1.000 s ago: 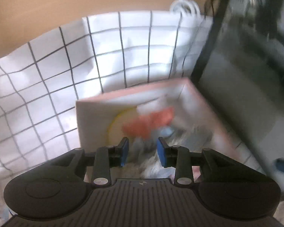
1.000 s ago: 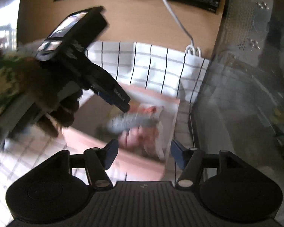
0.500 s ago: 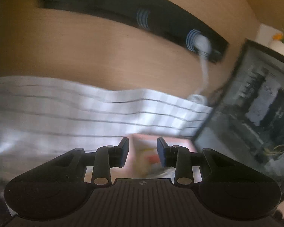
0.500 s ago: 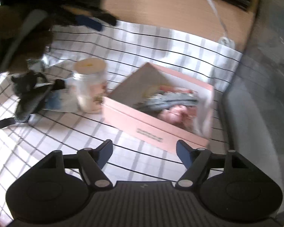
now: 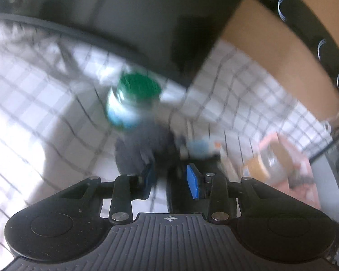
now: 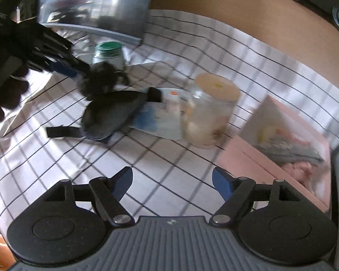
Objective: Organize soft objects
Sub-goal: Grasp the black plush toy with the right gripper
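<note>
Item: dark soft pad with strap [image 6: 108, 117], on the checked cloth [image 6: 147, 169], left of centre, its far end under a black fuzzy tuft [image 6: 99, 81].

Left gripper [image 5: 170, 180]: your jaws are parted, nothing between them. In the right wrist view its tips sit at the tuft; contact cannot be told through the blur.

Right gripper [image 6: 171, 181]: spread wide, empty, near edge of the scene, above bare cloth.

Hazards: the green-lidded jar [image 6: 108, 54] stands just beyond the tuft, and the tan-lidded jar [image 6: 211, 110] just right of the pad. A sideways sweep could tip either. The strap may drag the blue packet [image 6: 158, 122] beneath.

Destination: pink box [image 6: 280, 140], far right, already holding soft things.

Room: open cloth near you; crowded between the jars.
</note>
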Motion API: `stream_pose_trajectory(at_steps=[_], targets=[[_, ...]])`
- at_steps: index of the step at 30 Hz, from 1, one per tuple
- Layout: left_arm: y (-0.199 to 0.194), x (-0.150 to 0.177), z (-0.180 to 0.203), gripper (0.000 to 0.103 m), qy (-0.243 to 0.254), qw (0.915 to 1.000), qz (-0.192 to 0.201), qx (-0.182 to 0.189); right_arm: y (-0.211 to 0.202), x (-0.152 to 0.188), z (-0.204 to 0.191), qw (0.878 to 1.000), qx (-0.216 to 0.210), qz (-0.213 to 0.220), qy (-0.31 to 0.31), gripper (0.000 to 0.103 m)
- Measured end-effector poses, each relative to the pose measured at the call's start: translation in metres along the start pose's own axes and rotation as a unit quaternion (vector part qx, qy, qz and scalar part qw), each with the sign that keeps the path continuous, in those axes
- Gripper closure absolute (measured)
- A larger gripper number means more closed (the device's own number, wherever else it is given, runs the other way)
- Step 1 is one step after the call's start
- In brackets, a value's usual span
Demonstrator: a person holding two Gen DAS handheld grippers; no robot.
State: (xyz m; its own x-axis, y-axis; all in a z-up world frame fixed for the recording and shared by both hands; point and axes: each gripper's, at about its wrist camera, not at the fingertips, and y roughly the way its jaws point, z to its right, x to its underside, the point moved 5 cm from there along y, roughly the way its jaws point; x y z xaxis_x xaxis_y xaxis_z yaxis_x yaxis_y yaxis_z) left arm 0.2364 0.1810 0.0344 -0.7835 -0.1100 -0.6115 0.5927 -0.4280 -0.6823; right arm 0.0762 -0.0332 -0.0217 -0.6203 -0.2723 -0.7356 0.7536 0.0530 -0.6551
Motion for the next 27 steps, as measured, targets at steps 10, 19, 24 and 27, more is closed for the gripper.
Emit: stream_pose_trajectory(at_steps=[10,19,24,27], targets=[[-0.029,-0.005,-0.029,0.067,-0.005,0.9988,0.048,-0.001,0.016,-0.064,-0.025,0.999,-0.033,0.035,-0.01,0.025],[-0.064,0.0,-0.087,0.067,-0.048,0.9971,0.057,-0.017,0.086,-0.169,-0.092,0.994,-0.101,0.044,0.019,0.016],[-0.081,0.015,-0.105,0.067,-0.058,0.997,0.05,-0.013,0.149,-0.173,-0.115,0.995,-0.091,-0.024,0.039,0.016],[-0.087,0.023,-0.117,0.067,-0.06,0.9972,0.04,-0.018,0.167,-0.165,-0.119,0.99,-0.116,-0.049,0.063,0.016]])
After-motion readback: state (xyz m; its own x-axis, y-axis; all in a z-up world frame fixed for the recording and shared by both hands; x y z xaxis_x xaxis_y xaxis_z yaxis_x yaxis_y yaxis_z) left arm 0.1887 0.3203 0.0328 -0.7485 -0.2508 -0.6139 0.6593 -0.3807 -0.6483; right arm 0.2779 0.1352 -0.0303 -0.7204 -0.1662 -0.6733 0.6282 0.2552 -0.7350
